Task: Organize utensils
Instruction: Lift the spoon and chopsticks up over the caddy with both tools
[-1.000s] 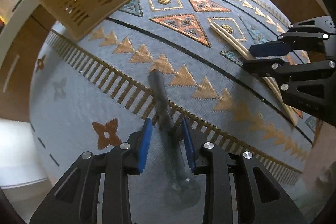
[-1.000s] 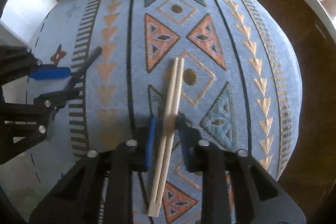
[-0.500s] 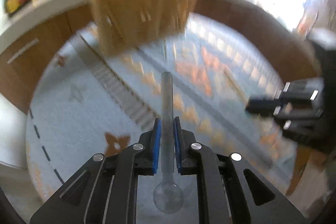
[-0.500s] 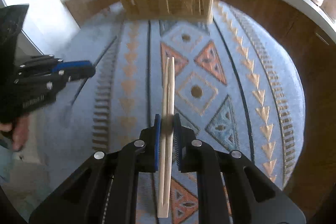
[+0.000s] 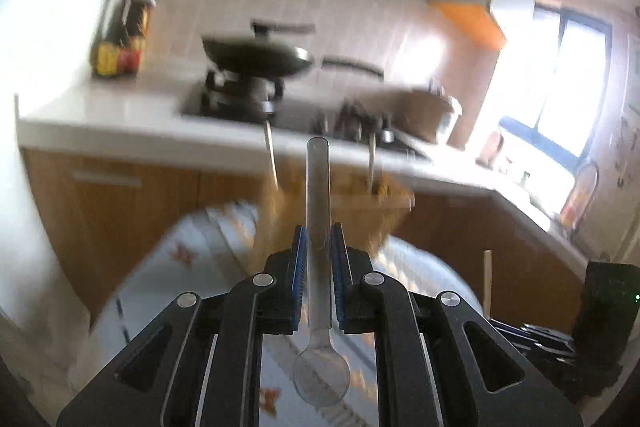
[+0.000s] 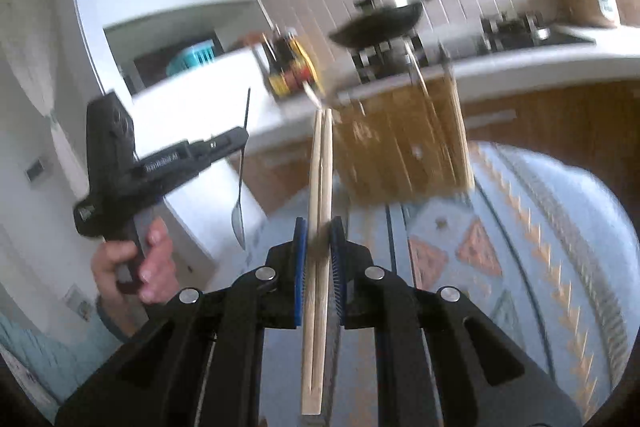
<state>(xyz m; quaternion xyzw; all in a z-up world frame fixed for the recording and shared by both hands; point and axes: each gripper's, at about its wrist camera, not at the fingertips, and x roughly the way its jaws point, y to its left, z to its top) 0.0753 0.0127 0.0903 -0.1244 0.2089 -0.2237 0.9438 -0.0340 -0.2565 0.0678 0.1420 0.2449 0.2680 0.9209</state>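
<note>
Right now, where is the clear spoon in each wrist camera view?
Left wrist view: the clear spoon stands centre frame, clamped in the left gripper, bowl end nearest the camera.
Right wrist view: the spoon is at left, hanging bowl-down from the left gripper.
Shared landmark: the yellow utensil basket on the patterned cloth.

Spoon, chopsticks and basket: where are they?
Spoon [image 5: 318, 211], left wrist view, on its clear handle.
Chopsticks [image 6: 320, 171], right wrist view, on the shafts.
Basket [image 6: 404, 143], right wrist view, on its front wall.
</note>
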